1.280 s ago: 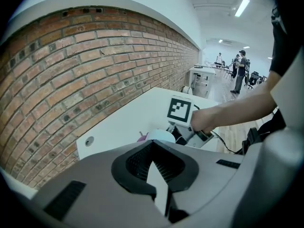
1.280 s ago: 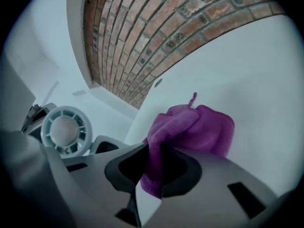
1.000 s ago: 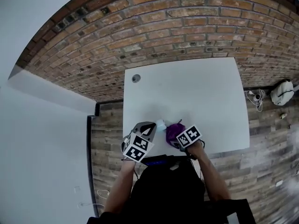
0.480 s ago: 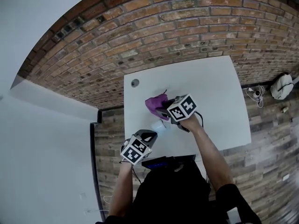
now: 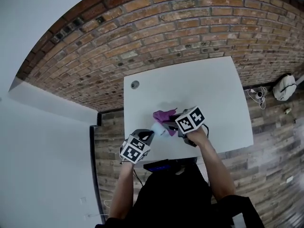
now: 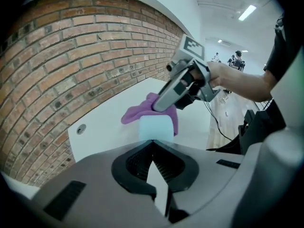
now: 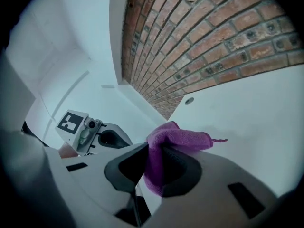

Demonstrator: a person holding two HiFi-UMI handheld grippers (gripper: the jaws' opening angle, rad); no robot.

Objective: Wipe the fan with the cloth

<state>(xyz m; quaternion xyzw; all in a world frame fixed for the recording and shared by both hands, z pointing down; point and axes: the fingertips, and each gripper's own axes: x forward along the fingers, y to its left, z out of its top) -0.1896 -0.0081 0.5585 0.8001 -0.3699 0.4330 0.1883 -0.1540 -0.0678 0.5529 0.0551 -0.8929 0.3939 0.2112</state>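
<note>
Both claws are closed: the right claw [image 7: 154, 152] pinches the purple cloth [image 7: 185, 139], and the left claw [image 6: 153, 142] is shut with its tips right at the foot of the pale fan [image 6: 156, 127]. The fan sits near the desk's [image 5: 204, 89] front edge, and I cannot tell whether the left claw nips a thin part of it or only braces it. The cloth lies against the fan's top and far side, so light, even drags across each face seem best, with the left claw stopping any slide or tip.
</note>
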